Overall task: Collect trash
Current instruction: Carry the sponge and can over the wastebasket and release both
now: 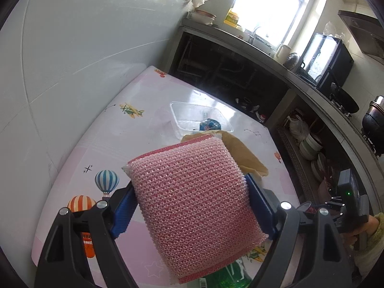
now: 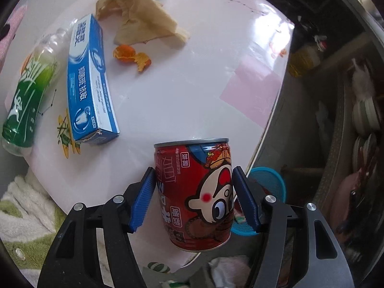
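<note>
Between the blue pads of the left gripper (image 1: 194, 199) sits a pink scrubbing sponge (image 1: 194, 206), held from both sides above the table (image 1: 72, 158). It hides most of a brown paper (image 1: 244, 153) and part of a clear plastic box (image 1: 199, 117); what lies inside the box is hard to read. From the right camera, the right gripper (image 2: 194, 196) clamps a red can (image 2: 196, 194) over the table edge. Behind lie a toothpaste box (image 2: 88, 81), a green bottle (image 2: 26, 96) cut off at the left, and orange peel (image 2: 132, 56).
</note>
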The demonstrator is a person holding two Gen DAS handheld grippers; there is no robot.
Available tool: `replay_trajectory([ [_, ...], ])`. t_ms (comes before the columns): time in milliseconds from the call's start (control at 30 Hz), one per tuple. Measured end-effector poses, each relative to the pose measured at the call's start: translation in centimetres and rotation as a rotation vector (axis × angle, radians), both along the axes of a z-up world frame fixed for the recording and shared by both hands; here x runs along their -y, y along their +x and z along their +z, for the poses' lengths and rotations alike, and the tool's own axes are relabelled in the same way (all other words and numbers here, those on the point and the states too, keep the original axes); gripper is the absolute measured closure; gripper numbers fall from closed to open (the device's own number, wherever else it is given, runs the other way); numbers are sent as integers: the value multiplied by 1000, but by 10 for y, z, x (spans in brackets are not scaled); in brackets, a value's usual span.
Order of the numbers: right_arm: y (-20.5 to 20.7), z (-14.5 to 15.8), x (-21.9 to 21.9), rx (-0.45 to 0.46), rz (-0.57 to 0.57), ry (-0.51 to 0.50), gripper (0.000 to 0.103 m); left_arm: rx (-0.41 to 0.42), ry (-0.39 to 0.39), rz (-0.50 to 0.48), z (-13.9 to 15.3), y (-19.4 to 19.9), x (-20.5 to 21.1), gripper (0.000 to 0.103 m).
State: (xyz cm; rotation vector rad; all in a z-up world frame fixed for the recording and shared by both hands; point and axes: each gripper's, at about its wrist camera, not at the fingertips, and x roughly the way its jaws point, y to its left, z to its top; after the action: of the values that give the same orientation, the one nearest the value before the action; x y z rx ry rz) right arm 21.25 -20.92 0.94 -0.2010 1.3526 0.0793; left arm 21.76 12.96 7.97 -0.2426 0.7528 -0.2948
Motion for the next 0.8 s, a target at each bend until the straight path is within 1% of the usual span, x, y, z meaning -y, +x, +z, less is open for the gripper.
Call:
replay_trajectory([
  [67, -13, 11, 20, 58, -93, 76, 42, 26, 9, -42, 12, -4, 15, 21],
  [200, -58, 33, 70, 190, -321, 208, 42, 70, 7, -184, 37, -11, 65, 21],
  [300, -89, 35, 117, 256, -483, 282, 42, 69, -7, -334, 48, -15, 120, 21],
  [400, -130, 26, 151, 302, -640, 318, 42, 32, -9, -510, 47, -21, 188, 21],
  [500, -166, 7, 178, 324, -787, 357, 42, -26, 16, -652, 31, -29, 254, 21],
  [567, -188, -12, 195, 323, -880, 425, 42, -91, 22, -748, 14, -34, 303, 21],
  [633, -199, -29, 210, 315, -950, 466, 42, -160, 32, -830, -3, -39, 347, 21],
  [733, -207, -58, 230, 299, -1045, 496, 42, -231, 100, -915, -33, -46, 410, 20],
  [800, -208, -76, 244, 293, -1097, 534, 42, -281, 162, -948, -57, -46, 450, 20],
])
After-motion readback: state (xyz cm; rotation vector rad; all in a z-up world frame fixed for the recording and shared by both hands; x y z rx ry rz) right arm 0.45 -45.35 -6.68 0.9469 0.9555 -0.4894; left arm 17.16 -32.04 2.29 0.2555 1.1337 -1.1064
